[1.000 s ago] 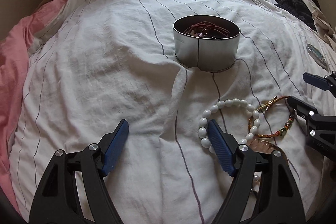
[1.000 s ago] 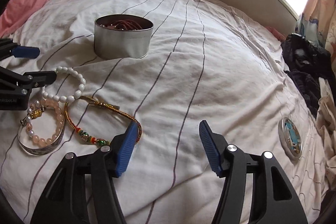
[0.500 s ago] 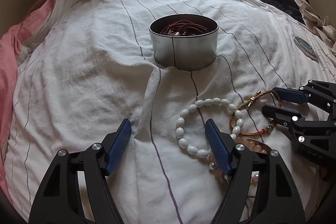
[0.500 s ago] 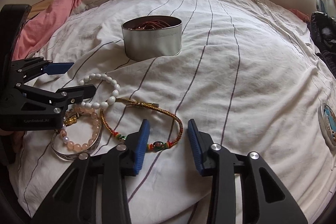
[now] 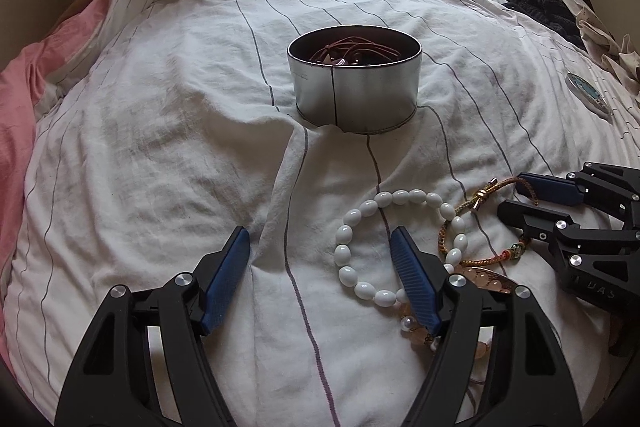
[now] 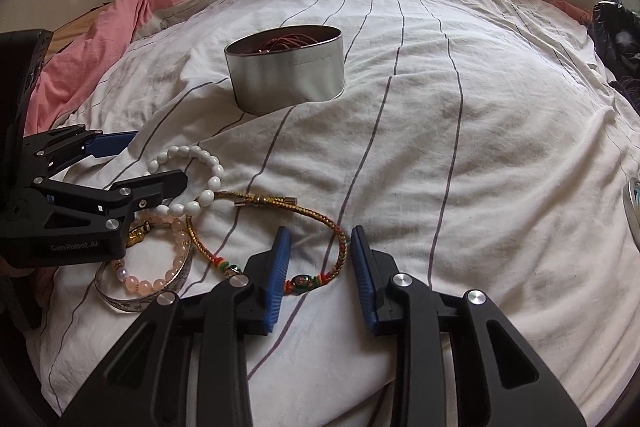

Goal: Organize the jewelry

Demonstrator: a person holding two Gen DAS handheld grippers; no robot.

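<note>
The right gripper (image 6: 318,269), jaws parted and empty, straddles the cord bracelet's (image 6: 340,243) near arc, the tin (image 6: 286,75) lying beyond.

A round silver metal tin (image 5: 354,95) stands open and upright on the bed, with thin red cords (image 5: 352,49) coiled inside it. Nearer the cameras, well apart from the tin, a bracelet of white oval beads (image 6: 192,179) lies flat. A gold braided cord bracelet with small coloured beads (image 6: 280,239) lies just beside it. A pink round-bead bracelet (image 6: 160,267) rests on a thin silver bangle (image 6: 136,301) next to them.
</note>
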